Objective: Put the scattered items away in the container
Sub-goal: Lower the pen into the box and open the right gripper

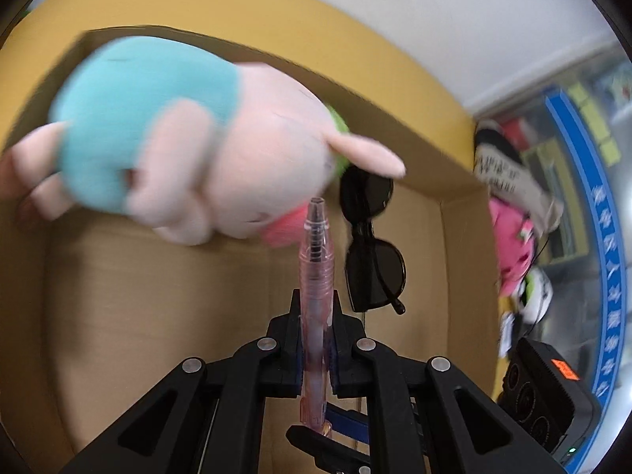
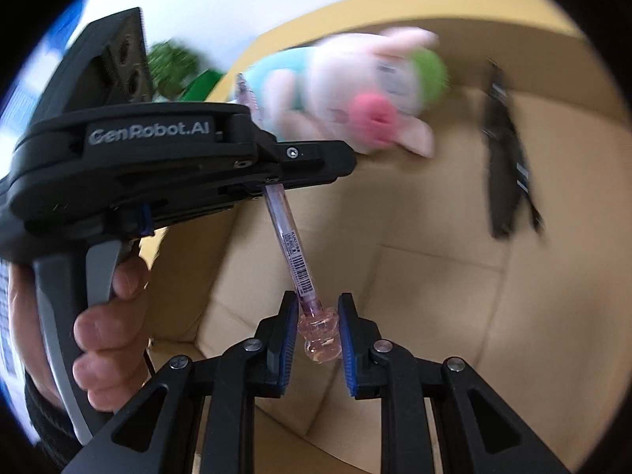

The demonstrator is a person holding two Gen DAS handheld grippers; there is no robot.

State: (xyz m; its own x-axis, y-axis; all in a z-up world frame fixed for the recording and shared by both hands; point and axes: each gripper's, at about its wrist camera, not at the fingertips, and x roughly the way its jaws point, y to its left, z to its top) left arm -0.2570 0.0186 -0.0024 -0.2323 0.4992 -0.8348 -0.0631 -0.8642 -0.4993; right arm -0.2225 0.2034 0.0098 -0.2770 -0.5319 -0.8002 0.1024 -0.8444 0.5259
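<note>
A clear pink pen (image 1: 315,276) is clamped between the fingers of my left gripper (image 1: 315,304), held over the open cardboard box (image 1: 158,276). In the right wrist view the left gripper (image 2: 272,185) holds the pen (image 2: 290,245) mid-barrel. The pen's pink cap end sits between the blue pads of my right gripper (image 2: 318,308), whose jaws stand slightly apart around it. A pink pig plush (image 1: 189,146) in a teal shirt lies in the box (image 2: 434,276); it also shows in the right wrist view (image 2: 355,91). Black sunglasses (image 1: 371,245) lie beside it and show again in the right wrist view (image 2: 505,158).
Outside the box's right wall lie a pink toy (image 1: 513,245), a printed cloth item (image 1: 501,170) and a black device with an orange sticker (image 1: 545,395). A green plant (image 2: 173,67) stands beyond the box's left wall. A white wall is behind.
</note>
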